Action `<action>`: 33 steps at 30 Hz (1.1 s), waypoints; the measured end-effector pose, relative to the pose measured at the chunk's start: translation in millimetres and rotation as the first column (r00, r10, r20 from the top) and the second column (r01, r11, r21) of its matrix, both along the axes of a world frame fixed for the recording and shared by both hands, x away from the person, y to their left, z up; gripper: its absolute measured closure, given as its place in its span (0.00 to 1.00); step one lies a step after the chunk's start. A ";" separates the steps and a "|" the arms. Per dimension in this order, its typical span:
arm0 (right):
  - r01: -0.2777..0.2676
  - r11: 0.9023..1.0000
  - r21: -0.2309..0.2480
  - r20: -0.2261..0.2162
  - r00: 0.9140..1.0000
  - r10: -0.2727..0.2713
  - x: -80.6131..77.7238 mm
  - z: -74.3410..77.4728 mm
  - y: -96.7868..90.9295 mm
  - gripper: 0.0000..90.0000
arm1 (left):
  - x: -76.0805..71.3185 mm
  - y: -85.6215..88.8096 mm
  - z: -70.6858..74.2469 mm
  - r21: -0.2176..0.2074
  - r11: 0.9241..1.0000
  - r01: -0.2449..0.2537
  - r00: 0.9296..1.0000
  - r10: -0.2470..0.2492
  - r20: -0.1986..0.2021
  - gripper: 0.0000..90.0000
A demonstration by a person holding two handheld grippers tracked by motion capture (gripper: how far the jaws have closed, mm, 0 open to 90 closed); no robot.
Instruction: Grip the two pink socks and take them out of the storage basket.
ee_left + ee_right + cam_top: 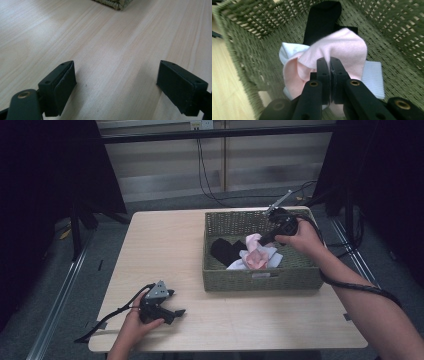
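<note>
The right tongs (329, 65) reach down into the woven basket (260, 280) at the counter's (165, 240) far right, jaws pressed together on a fold of the pink cloth (337, 47), which lies directly beneath them atop a white cloth (373, 77) and beside a black cloth (322, 22). The left tongs (116, 85) rest well apart at the near left, jaws wide and empty, so any lift looks to belong to the right hand (302, 237).

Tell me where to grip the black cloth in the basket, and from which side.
Grip the black cloth at its free left end, coming straight down from above. That end lies flat and bare on the floor of the basket; its other end sits under the pink cloth, which the right gripper has pinched. The basket walls likely block a side approach.
</note>
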State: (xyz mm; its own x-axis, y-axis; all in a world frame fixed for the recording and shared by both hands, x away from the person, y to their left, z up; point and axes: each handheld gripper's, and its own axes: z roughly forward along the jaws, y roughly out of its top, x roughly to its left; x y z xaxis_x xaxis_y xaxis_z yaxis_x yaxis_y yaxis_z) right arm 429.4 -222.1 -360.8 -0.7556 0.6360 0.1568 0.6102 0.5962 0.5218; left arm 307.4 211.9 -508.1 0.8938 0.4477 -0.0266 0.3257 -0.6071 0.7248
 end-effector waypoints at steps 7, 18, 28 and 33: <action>0.010 1.000 0.010 0.017 1.000 -0.010 -2.8 19.8 -9.2 0.97 | 0.0 0.0 0.0 0.000 1.000 0.000 1.000 0.000 0.000 0.17; 0.024 0.999 0.041 0.036 0.999 -0.025 -3.4 37.2 -18.5 0.97 | 0.0 0.0 0.0 0.000 1.000 0.000 1.000 0.000 0.000 0.17; 0.007 0.999 0.051 0.056 0.998 -0.010 -13.0 55.2 -24.3 0.97 | 0.0 0.0 0.0 0.000 1.000 0.000 1.000 0.000 0.000 0.17; -0.017 0.998 0.057 0.065 0.998 0.013 -20.2 64.8 -26.9 0.97 | 0.0 0.0 0.0 -0.001 1.000 0.000 1.000 0.000 0.000 0.17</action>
